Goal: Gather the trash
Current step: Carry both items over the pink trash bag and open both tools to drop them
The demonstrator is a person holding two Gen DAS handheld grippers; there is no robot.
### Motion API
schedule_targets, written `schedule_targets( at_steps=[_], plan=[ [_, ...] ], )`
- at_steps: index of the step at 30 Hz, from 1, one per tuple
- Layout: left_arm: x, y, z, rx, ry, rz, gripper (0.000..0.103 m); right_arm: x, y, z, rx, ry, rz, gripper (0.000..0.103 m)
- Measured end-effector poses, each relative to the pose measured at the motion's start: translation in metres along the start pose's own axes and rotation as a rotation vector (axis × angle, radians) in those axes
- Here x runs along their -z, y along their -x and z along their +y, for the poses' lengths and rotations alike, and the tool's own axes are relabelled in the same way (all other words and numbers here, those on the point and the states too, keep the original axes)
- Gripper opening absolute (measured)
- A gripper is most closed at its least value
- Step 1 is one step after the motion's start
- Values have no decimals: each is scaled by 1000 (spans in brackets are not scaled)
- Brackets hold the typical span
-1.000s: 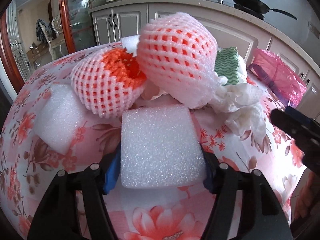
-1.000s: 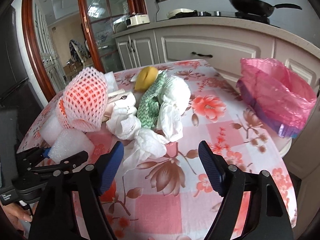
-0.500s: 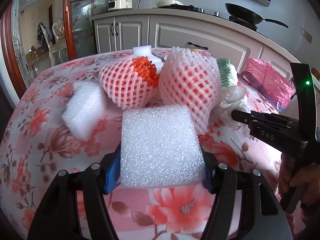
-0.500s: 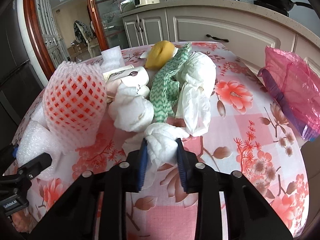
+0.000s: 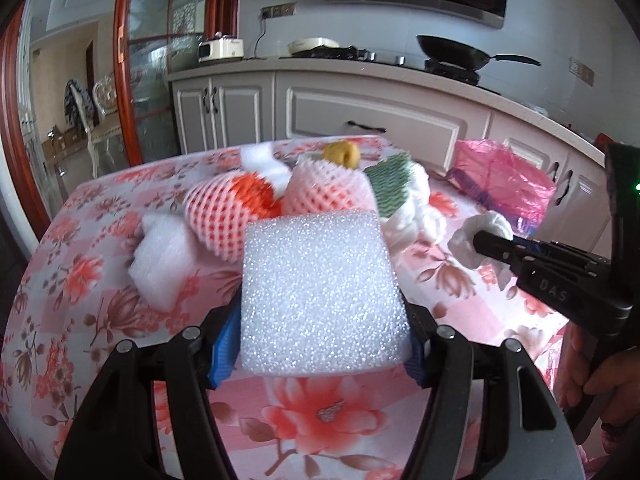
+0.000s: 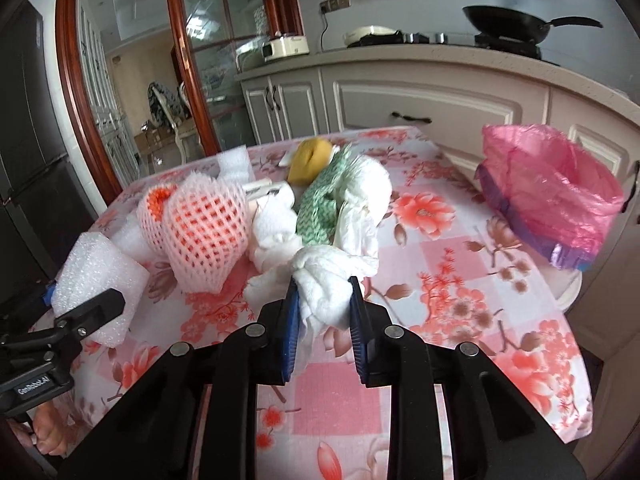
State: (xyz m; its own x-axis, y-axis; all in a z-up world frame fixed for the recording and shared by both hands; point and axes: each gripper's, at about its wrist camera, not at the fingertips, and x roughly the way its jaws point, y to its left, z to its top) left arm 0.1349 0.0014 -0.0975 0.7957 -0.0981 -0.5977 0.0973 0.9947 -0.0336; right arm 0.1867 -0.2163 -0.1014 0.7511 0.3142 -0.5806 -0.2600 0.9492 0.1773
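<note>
Trash (image 6: pixel 320 216) on floral tablecloth (image 6: pixel 460 280), kitchen cabinets (image 6: pixel 420 104) behind

Bare tablecloth (image 6: pixel 460 280) lies open toward the pink-lined bin (image 6: pixel 552 200).

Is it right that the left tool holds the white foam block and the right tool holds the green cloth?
Not quite. The right tool holds a crumpled white tissue, not the green cloth, which lies on the table; the right wrist view shows it. The left tool does hold the foam block.
</note>
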Motion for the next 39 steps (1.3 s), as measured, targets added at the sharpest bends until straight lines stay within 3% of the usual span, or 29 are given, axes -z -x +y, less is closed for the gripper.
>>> schedule_targets(
  at_steps=[12,18,29,39],
  plan=[
    [-35,4,-60,99,-105,-74,63,-10,58,-40,68,-63,-122,24],
    [-67,-17,-102,160,-156,-105,63,-24,69,-75,166,-85,-184,24],
    [-148,-87,-195,320,-261,-150,63,-60,70,-161,358,-132,-256,24],
    [-209,-158,-268,359,-316,-172,64,-99,51,-231,393,-133,-265,24]
  ],
)
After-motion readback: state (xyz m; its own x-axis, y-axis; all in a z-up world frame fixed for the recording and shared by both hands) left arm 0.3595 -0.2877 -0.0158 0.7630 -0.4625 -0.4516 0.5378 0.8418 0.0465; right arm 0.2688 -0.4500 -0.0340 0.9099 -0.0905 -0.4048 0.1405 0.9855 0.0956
